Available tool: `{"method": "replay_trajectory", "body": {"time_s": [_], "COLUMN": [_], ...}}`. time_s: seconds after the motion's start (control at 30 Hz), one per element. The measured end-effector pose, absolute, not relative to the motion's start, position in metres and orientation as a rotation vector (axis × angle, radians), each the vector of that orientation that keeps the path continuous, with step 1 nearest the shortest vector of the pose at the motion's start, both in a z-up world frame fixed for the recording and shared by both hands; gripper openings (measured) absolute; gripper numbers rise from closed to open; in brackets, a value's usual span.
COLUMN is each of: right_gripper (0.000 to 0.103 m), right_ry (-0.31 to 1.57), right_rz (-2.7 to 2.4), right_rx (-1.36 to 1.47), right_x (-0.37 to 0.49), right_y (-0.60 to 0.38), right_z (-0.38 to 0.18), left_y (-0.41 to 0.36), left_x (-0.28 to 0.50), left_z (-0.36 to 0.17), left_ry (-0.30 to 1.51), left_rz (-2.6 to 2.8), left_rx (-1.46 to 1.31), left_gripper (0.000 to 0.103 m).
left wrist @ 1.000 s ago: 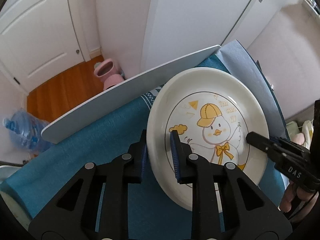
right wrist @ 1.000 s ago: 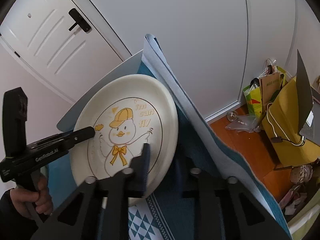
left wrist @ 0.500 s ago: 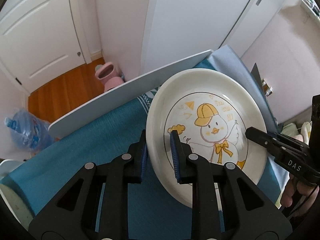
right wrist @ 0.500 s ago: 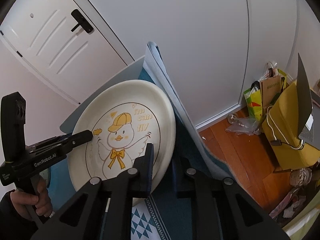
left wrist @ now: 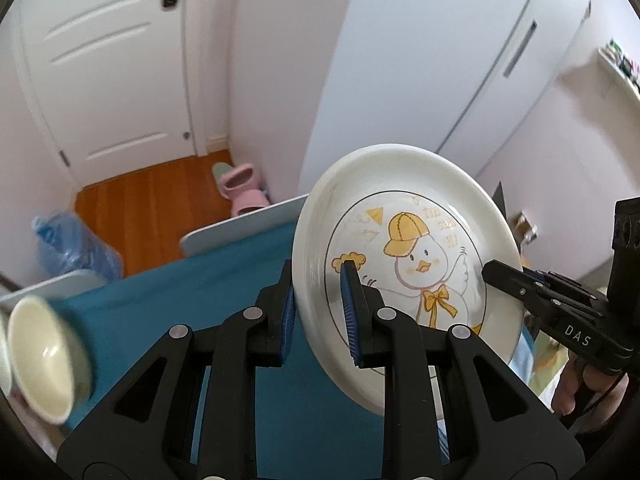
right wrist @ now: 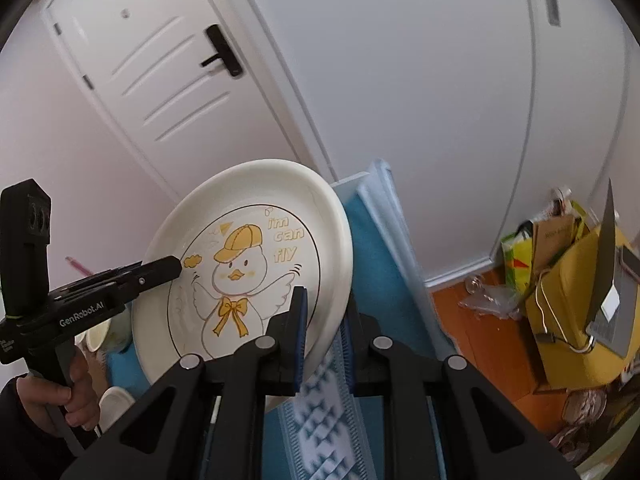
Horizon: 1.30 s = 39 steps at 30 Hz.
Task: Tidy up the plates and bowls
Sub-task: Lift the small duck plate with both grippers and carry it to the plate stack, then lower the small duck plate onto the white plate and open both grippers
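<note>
A white plate with a yellow-capped duck drawing [left wrist: 404,248] is held in the air, tilted, above the blue tablecloth [left wrist: 192,304]. My left gripper [left wrist: 318,292] is shut on its left rim. My right gripper [right wrist: 324,312] is shut on its right rim, and the plate also shows in the right wrist view [right wrist: 248,264]. The right gripper shows at the plate's right edge in the left wrist view [left wrist: 496,270], and the left gripper shows at the plate's left in the right wrist view [right wrist: 172,266]. A cream bowl with a teal outside [left wrist: 44,360] lies at the far left.
The table's pale edge [left wrist: 240,224] runs behind the plate. Beyond it are a wooden floor, pink slippers [left wrist: 244,192], a blue water bottle [left wrist: 72,244] and a white door. A yellow bag [right wrist: 576,312] and clutter sit on the floor at the right. A bowl [right wrist: 100,334] shows behind the left gripper.
Both grippers have lifted the plate higher and tipped it more upright. The views have swung up, and the cream bowl has come into view at the left.
</note>
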State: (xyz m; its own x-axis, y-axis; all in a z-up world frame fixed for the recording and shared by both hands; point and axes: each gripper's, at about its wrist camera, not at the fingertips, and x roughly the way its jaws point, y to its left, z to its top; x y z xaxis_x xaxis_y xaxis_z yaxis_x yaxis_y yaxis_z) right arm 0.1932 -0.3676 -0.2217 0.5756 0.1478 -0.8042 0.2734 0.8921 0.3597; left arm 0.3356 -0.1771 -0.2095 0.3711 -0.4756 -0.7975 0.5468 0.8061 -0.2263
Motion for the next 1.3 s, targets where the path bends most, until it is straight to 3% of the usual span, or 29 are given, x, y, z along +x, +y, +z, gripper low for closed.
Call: {"method": "replay_trajectory", "body": {"time_s": [0.43,0.93,1.3], "right_gripper": [0.015,0.015,0.015], "right_ry": [1.001,1.152,1.176], "right_rz": [0.177,0.350,0.334], "right_rx": [0.379,0.272,0.178], "right_x": [0.166,0.124,0.123], "right_y": [-0.268,-0.157,-0.133], "right_z": [-0.181,-0.235,-0.248], "left_y": [-0.044,0.069,0.073], "left_x": [0.249,0.170,0.171], "left_z": [-0.172,-0.250,-0.282], "left_ry": [0.974,1.125,1.176], "left_rz": [-0.449,-0.282,-0.273], "left_rx": [-0.025,-0.099,-0.057], "left_gripper": [0.019,0.019,0.019]}}
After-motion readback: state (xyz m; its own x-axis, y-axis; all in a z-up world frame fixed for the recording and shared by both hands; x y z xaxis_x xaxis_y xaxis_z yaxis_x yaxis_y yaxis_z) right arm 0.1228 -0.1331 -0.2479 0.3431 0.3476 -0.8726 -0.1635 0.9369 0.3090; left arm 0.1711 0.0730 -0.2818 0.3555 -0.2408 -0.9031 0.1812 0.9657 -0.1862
